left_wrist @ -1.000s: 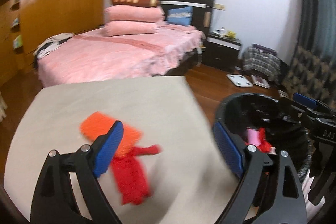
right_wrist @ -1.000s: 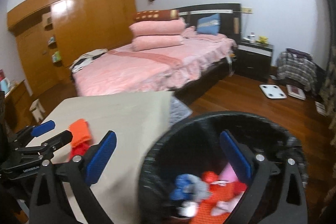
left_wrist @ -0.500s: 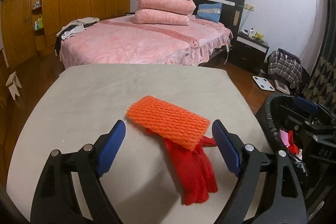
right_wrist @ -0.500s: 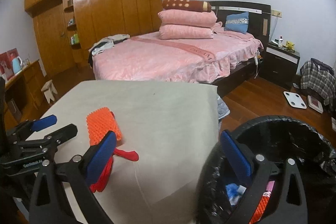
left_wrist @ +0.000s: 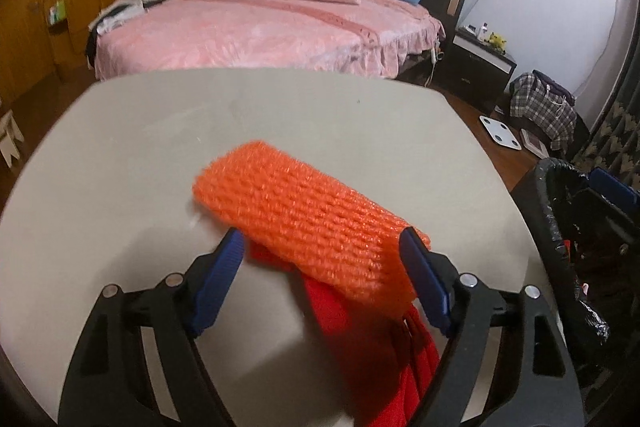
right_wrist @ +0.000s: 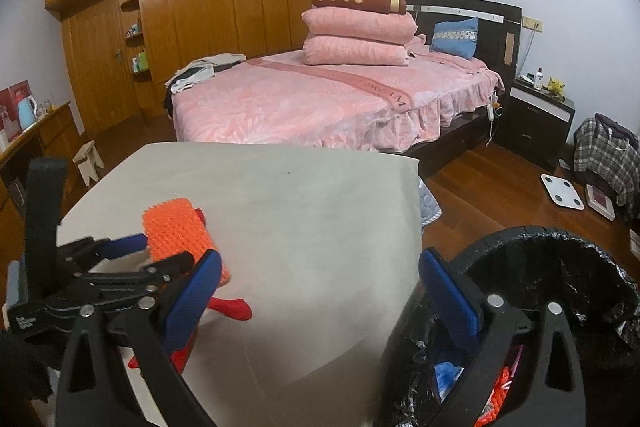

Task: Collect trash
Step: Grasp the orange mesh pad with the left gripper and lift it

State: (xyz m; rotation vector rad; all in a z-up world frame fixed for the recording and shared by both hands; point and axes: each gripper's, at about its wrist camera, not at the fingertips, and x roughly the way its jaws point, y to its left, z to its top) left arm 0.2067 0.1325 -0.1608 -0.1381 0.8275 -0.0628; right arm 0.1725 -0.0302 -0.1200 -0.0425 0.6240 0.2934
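Note:
An orange foam net (left_wrist: 308,215) lies on the beige table (left_wrist: 160,147), on top of a red glove (left_wrist: 360,339). My left gripper (left_wrist: 320,247) straddles the near end of the net and its jaws are closing. The right pad is at the net's edge, the left pad just beside it, with no clear squeeze. The right wrist view shows the same net (right_wrist: 176,231), glove (right_wrist: 232,307) and left gripper (right_wrist: 160,251) at the table's left. My right gripper (right_wrist: 320,261) stands open and empty over the table's near right corner, beside the black-lined trash bin (right_wrist: 560,247).
The bin (left_wrist: 548,195) stands off the table's right edge and holds several bits of coloured trash. A pink bed (right_wrist: 320,99) lies beyond the table. A nightstand (right_wrist: 540,119), a white scale (right_wrist: 562,191) and a plaid bag (right_wrist: 608,151) are on the wooden floor at right.
The left gripper has moved down and in over the orange net, and its jaws have narrowed around it. The right wrist view has swung from the bin towards the table.

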